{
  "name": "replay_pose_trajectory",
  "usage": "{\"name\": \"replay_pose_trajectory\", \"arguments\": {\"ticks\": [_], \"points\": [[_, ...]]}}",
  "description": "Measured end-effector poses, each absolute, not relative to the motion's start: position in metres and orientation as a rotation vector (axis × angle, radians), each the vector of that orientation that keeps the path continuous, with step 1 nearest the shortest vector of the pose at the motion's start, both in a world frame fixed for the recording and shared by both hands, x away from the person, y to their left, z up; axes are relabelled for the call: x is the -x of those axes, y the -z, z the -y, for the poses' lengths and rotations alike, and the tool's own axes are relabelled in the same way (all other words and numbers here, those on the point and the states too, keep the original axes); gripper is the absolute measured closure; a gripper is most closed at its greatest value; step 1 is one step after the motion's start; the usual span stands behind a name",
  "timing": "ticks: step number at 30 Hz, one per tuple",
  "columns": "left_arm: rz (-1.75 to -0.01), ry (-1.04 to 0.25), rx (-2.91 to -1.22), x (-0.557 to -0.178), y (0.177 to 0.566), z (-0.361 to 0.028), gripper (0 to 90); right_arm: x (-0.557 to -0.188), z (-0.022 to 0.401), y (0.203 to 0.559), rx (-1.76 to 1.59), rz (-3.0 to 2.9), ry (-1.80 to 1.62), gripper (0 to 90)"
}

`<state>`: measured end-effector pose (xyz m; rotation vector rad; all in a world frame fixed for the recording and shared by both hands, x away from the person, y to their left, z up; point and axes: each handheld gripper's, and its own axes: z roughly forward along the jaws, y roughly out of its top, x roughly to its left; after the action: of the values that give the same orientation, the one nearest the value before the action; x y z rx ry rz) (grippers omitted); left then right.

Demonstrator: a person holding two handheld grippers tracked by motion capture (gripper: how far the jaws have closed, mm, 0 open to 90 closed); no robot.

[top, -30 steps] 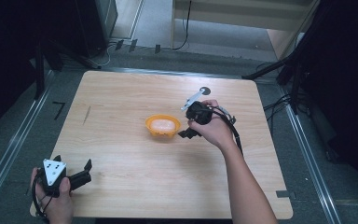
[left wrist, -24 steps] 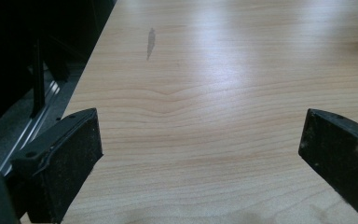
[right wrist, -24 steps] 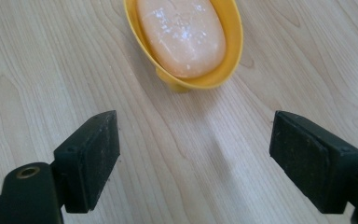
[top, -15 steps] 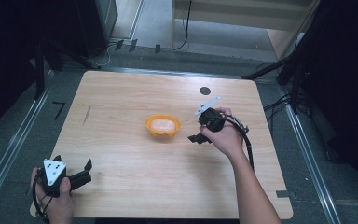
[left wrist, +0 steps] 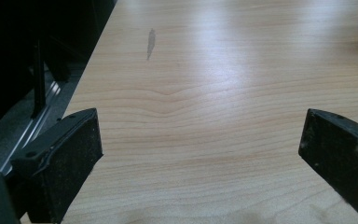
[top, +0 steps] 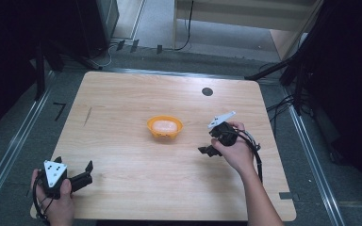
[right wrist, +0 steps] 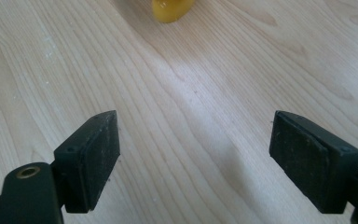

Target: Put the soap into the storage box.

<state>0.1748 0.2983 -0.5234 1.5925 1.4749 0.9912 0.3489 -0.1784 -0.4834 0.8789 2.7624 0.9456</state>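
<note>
Right claw (top: 206, 150) back from orange bowl (top: 164, 127)

Looks like a lab / recording setup, not a home. Bare wooden bench (top: 122, 117) stands on grey floor with metal rails (top: 9, 146) along both sides. Black stands (top: 40, 70) and dark equipment crowd the edges, cables (top: 283, 101) trail across the floor, tape marks (top: 59, 110) by the bench. Person works w/ a hand-held gripper (top: 209, 150) trailing a wire.
</note>
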Motion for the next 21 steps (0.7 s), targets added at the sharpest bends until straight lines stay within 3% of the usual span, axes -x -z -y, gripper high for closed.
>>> {"name": "replay_pose_trajectory", "arguments": {"ticks": [21], "points": [[-1.473,-0.993,-1.593,-0.175,0.523,-0.298,0.0,-0.318,0.218,0.498,-0.958,-2.688,-0.991,16.5]]}}
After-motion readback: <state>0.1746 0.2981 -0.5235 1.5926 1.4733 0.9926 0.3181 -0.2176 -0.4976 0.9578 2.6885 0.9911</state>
